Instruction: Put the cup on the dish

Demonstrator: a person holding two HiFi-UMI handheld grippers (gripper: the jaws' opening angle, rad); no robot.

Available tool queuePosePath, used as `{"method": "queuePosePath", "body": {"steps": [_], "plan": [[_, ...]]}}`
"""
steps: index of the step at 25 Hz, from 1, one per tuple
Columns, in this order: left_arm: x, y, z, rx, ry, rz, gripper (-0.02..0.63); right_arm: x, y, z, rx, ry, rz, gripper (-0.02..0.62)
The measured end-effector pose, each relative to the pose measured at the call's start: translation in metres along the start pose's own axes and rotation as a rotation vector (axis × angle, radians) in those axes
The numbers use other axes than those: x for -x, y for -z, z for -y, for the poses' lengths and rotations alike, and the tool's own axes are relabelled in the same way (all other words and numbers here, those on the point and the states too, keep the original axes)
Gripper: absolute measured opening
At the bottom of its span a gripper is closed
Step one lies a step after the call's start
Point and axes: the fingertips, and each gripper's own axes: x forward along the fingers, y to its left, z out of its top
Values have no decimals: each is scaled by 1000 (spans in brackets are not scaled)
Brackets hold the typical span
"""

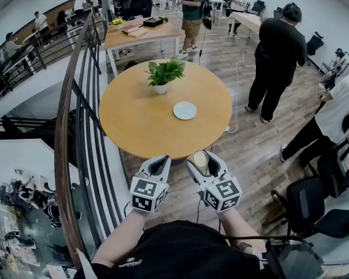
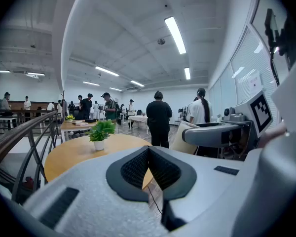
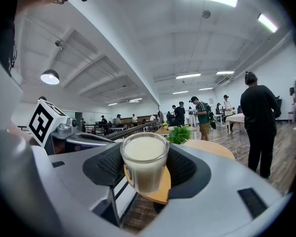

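A small glass cup (image 1: 200, 159) filled with something cream-white sits between the jaws of my right gripper (image 1: 202, 163), which is shut on it just off the near edge of the round wooden table (image 1: 134, 121). In the right gripper view the cup (image 3: 144, 162) stands upright between the dark pads (image 3: 106, 167). The white dish (image 1: 184, 110) lies empty on the table, to the right of its middle and well beyond the cup. My left gripper (image 1: 157, 163) hovers beside the right one, shut with nothing in it; its pads (image 2: 133, 169) meet in a point.
A potted green plant (image 1: 164, 74) stands on the table behind the dish. A curved metal railing (image 1: 75, 127) runs along the table's left side. A person in black (image 1: 276, 57) stands to the right, with office chairs (image 1: 314, 202) and a floor cable (image 1: 237, 97) nearby.
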Motion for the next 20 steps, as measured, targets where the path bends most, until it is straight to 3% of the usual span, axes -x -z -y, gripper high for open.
{"method": "queuePosePath", "body": {"steps": [20], "plan": [[-53, 0, 24, -3, -24, -41, 0, 12, 3, 57, -54, -31, 7, 264]]}}
